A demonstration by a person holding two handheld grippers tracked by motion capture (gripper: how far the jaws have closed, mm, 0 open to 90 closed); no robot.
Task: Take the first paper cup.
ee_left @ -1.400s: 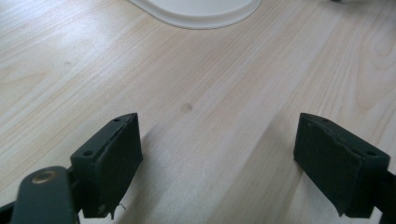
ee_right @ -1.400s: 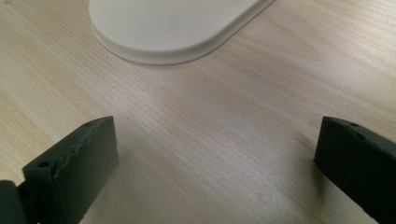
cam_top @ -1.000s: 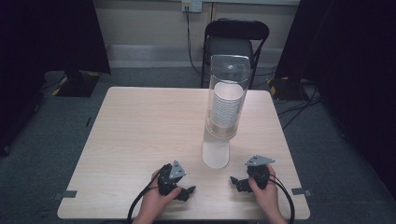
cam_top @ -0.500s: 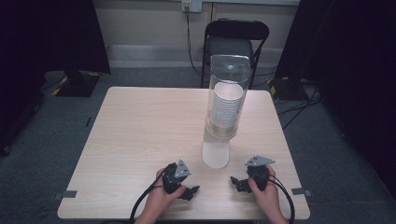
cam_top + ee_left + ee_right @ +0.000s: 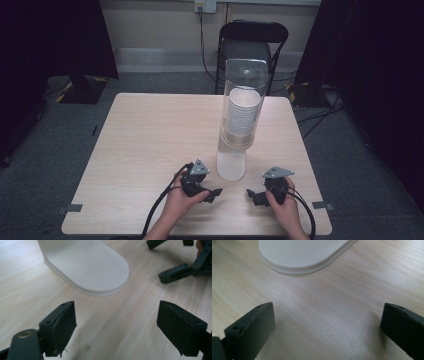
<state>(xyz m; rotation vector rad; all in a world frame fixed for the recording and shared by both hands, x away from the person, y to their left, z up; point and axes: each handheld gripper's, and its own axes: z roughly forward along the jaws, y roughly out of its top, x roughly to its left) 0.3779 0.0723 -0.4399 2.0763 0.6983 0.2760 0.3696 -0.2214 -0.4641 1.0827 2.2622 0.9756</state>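
I see a pale wooden tabletop (image 5: 150,140) with a tall clear cup dispenser (image 5: 242,107) standing right of centre on a white base (image 5: 231,165); a stack of white cups (image 5: 243,116) sits inside the tube. My left gripper (image 5: 216,192) and right gripper (image 5: 251,193) lie low at the near edge, one on each side of the base and just in front of it, tips facing each other. Both stand wide open and hold nothing; the left one's jaws have just closed a little, with only bare wood between them. In the left gripper view the base (image 5: 87,267) lies just ahead, apart from the jaws.

My worry is the dispenser's height on that narrow foot. If I bump the base or tube sideways while coming in, I judge it could rock or tip toward the chair (image 5: 254,45) behind. I cannot quite tell where a cup comes out, so a badly aimed reach might close on the tube instead. The two grippers could also collide, being so near each other.
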